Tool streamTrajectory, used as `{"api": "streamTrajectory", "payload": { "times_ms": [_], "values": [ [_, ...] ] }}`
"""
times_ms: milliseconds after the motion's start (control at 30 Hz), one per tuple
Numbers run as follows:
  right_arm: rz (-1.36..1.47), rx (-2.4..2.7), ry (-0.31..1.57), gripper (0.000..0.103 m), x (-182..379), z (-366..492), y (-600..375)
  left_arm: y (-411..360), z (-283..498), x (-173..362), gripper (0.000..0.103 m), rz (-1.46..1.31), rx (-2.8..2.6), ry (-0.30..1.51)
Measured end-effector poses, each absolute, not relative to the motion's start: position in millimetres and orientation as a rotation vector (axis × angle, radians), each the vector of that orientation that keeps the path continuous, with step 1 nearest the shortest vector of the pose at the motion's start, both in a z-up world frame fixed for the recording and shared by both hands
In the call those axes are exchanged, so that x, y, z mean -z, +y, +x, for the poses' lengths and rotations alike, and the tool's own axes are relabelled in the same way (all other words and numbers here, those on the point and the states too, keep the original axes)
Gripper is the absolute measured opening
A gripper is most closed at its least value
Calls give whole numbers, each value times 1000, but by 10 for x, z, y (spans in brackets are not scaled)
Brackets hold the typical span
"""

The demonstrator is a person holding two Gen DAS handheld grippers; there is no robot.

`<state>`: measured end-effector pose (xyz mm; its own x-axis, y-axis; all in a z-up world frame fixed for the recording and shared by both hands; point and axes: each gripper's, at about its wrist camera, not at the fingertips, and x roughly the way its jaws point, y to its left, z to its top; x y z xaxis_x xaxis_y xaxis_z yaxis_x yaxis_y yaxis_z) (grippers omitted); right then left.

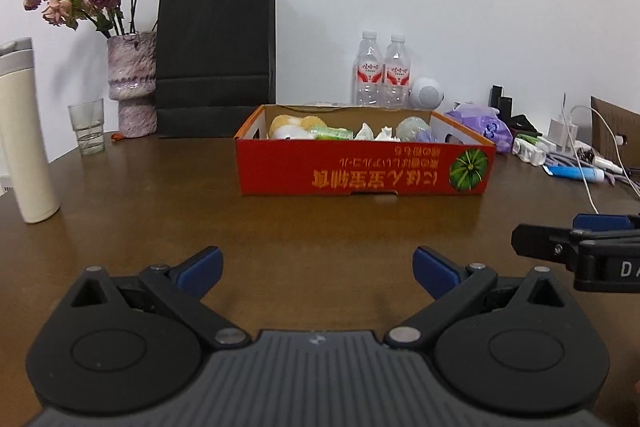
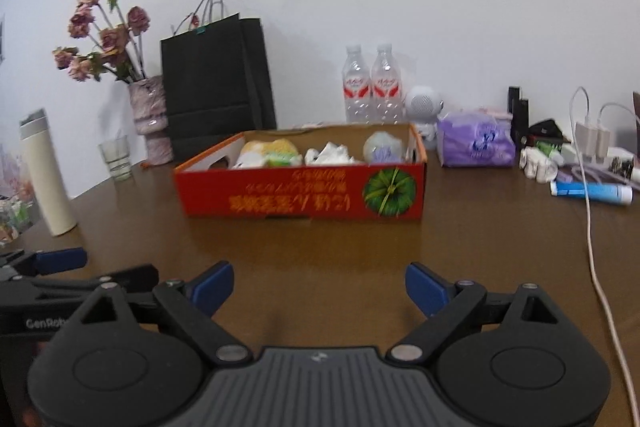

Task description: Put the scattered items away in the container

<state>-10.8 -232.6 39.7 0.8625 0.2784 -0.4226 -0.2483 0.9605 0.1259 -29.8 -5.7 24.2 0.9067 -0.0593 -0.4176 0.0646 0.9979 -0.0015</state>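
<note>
A red cardboard box stands on the brown table, a short way in front of both grippers. Inside it lie a yellow plush, a green pack, crumpled white tissue and a pale round item. My left gripper is open over bare tabletop with nothing between its blue pads. My right gripper is open too and holds nothing. Each gripper shows at the edge of the other's view, the two side by side.
On the left stand a cream flask, a glass, a vase of dried roses and a black paper bag. Behind the box are two water bottles. To the right lie a purple pack, a blue tube, chargers and a white cable.
</note>
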Motion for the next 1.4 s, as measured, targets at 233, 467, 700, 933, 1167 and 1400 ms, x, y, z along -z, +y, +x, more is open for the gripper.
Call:
{"api": "streamTrajectory", "payload": {
  "times_ms": [233, 467, 700, 933, 1167, 1400],
  "values": [
    [112, -269, 516, 97, -283, -381, -2381, -91, -514, -208, 103, 23, 80, 455],
    [102, -229, 580, 97, -177, -326, -2390, -123, -396, -132, 103, 28, 60, 547],
    [51, -186, 654, 97, -81, -150, -2314, -104, -223, -34, 103, 17, 27, 654],
    [59, -180, 673, 103, -58, -1, -2281, -147, -143, 18, 103, 28, 31, 696],
    [-42, -134, 700, 103, -36, 87, -2165, -147, -89, 22, 103, 23, 34, 699],
    [-31, -126, 700, 103, -38, 70, -2185, -160, -85, 21, 103, 25, 33, 699]
  ]
}}
